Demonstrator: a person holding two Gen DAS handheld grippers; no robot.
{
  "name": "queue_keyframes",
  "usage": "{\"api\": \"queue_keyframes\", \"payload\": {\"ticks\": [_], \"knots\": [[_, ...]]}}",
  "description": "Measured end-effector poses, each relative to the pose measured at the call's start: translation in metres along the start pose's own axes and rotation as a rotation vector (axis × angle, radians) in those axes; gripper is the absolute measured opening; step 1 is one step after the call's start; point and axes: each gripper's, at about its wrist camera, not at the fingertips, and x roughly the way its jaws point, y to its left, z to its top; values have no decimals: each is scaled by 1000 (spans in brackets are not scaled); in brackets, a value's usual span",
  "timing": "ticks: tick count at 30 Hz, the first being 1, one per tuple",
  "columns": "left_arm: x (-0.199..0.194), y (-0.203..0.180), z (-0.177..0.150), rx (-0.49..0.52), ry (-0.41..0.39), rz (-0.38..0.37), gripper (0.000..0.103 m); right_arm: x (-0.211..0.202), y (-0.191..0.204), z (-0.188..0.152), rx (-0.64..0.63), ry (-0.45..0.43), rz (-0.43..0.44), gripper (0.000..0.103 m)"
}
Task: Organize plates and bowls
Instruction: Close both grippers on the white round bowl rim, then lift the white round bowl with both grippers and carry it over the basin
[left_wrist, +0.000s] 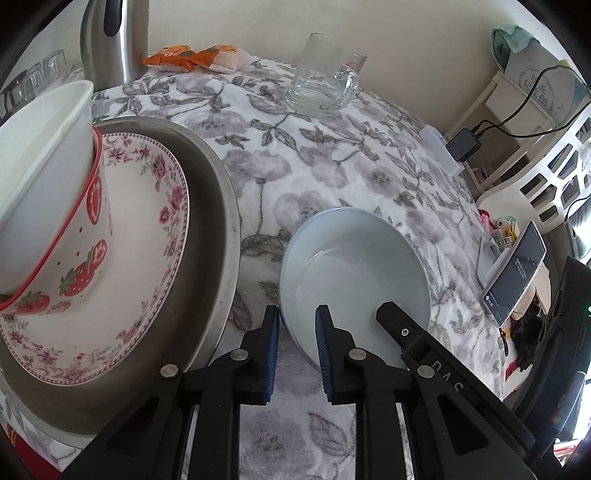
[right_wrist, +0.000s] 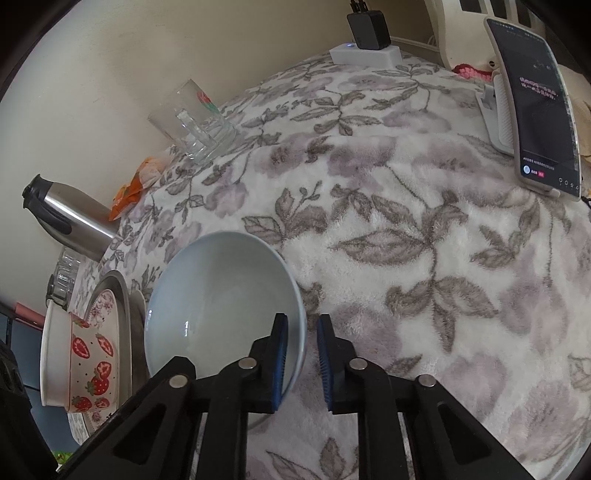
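Surface: soft floral blanket (right_wrist: 424, 229) over a table, plain cream wall behind.
Left gripper (left_wrist: 297, 347): spread, one pad on each side of the near rim of the pale blue bowl (left_wrist: 354, 273), not yet pressed; probably placed so for a rim pinch.
Right gripper (right_wrist: 302, 360): spread too, astride the opposite rim of the same bowl (right_wrist: 218, 302); contact with the pads not clear.
Bowl position: upright on the blanket, just beside the metal tray (left_wrist: 218, 206).
Stack on tray: floral plate (left_wrist: 155, 236), strawberry bowl (left_wrist: 74, 258), white bowl (left_wrist: 44, 147) nested inside; likely the destination.
Around: glass mug (left_wrist: 325, 77), steel thermos (left_wrist: 114, 40), orange packets (left_wrist: 195, 57), phone on stand (right_wrist: 535, 110), charger (right_wrist: 369, 26).
In the way: tray lip and tall stack, so a lift needed first.
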Motion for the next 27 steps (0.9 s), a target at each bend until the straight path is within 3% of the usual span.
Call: {"api": "queue_keyframes", "payload": {"ticks": [4,18,27], "knots": [[0,1,0,-4,6,-27,19,0,-4,-1,11,0,-8,13],[4,-8,2,62,-21,2,17,1,-7,-2,18,6,15,10],[2,-6,3,58,-9,-22,16,-13,-4,-1,-3,-25,16,11]]}}
